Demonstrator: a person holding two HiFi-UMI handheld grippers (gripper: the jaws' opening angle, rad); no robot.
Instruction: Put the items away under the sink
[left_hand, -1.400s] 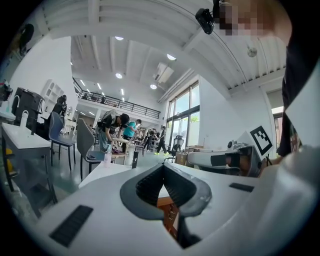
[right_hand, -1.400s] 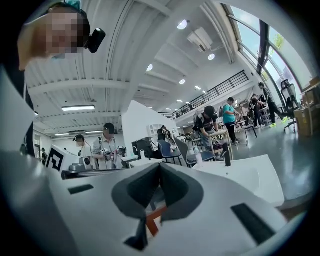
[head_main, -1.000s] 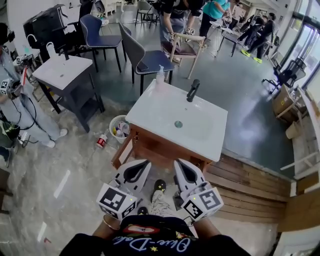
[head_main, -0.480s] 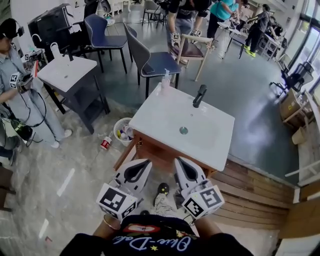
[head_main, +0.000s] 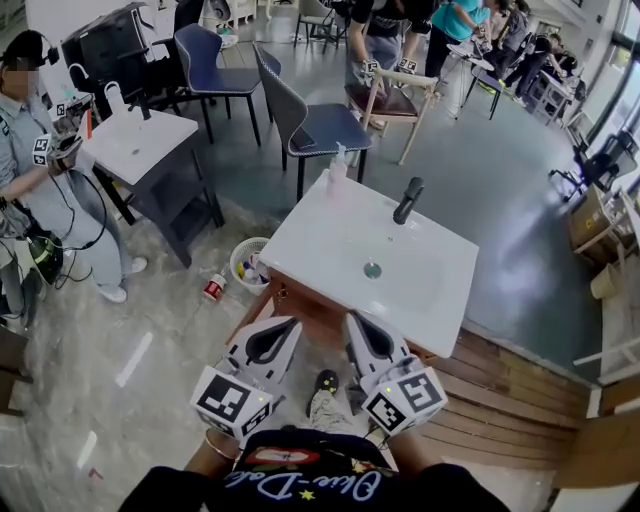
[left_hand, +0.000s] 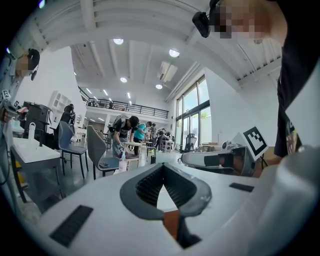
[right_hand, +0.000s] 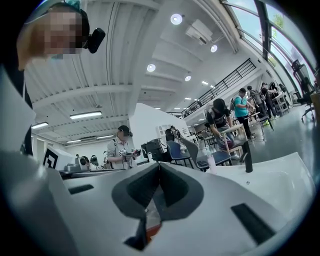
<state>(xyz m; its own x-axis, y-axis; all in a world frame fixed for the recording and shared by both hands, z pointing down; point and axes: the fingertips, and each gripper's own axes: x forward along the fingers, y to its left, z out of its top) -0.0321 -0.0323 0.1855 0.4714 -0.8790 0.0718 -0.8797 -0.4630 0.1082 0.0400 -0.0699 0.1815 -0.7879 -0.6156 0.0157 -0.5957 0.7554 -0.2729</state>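
At centre of the head view, a white sink vanity (head_main: 330, 240) atop a wooden cabinet (head_main: 310, 305), cabinet front toward 6 o'clock. Shifted a little toward 4 o'clock in the frame against a second ago, along with the floor around it.

At 6 o'clock of the cabinet, side by side and level, the left gripper (head_main: 285, 325) and the right gripper (head_main: 355, 322). Same spot in the frame as before. Jaws of each pressed together, nothing between them, unchanged.

At 9 o'clock of the vanity, on the floor just beside the cabinet corner, a small white basket (head_main: 238, 275) of colourful items.

At 1 o'clock on the basin top, a black faucet (head_main: 407, 200). At 11 o'clock on its edge, a soap bottle (head_main: 338, 165). At 8 o'clock of the basket, near it on the floor, a red can (head_main: 213, 288).
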